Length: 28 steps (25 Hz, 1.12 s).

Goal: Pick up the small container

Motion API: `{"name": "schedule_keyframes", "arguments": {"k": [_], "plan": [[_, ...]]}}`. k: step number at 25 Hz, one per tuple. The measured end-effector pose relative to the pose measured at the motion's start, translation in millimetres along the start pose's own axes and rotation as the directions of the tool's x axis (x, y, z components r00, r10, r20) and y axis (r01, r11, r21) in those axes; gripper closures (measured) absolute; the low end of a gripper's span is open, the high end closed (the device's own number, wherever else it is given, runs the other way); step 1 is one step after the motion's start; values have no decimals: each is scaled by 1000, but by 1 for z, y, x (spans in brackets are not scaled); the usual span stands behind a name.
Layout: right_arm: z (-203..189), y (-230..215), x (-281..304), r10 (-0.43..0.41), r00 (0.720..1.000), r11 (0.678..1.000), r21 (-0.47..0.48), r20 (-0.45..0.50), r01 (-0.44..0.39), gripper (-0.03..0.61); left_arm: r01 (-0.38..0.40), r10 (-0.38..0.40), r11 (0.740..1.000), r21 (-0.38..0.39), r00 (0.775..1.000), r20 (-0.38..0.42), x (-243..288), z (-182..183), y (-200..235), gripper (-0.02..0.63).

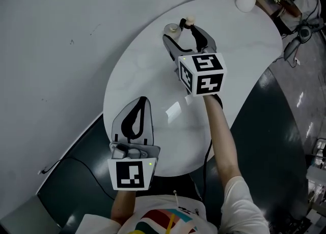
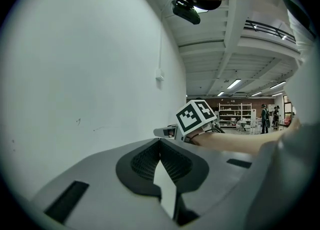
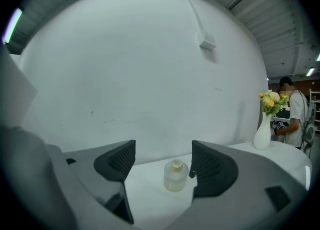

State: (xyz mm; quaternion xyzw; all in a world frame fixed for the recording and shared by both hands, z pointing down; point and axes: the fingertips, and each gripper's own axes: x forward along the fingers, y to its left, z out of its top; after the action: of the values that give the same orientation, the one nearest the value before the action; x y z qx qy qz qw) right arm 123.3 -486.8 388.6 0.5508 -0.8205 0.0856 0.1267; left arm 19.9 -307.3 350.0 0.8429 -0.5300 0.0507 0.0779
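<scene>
The right gripper (image 3: 163, 156) keeps its fingers (image 3: 212, 166) wide apart, apparently to clear the small container (image 3: 176, 175) standing untouched between them on the desk (image 1: 147, 75), while the left gripper (image 2: 160, 149), fingers together and empty, hangs aside.

A white oval table (image 1: 147, 80) carries a small container (image 3: 175, 176) and a flower vase (image 1: 246, 1).

Open tabletop (image 1: 147, 80) rings the small container (image 3: 175, 176); the vase (image 3: 262, 134) stands well apart.
</scene>
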Motion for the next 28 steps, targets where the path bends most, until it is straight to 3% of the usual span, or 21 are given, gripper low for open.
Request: {"name": "schedule_keyframes", "arguments": {"k": [10, 28], "plan": [[-33, -16, 44, -41, 995, 999, -37, -87, 38, 227, -29, 30, 999, 18, 999, -18, 8, -13, 11, 595], [-90, -31, 99, -18, 983, 999, 40, -183, 25, 227, -58, 59, 998, 23, 995, -74, 27, -46, 24, 595]]}}
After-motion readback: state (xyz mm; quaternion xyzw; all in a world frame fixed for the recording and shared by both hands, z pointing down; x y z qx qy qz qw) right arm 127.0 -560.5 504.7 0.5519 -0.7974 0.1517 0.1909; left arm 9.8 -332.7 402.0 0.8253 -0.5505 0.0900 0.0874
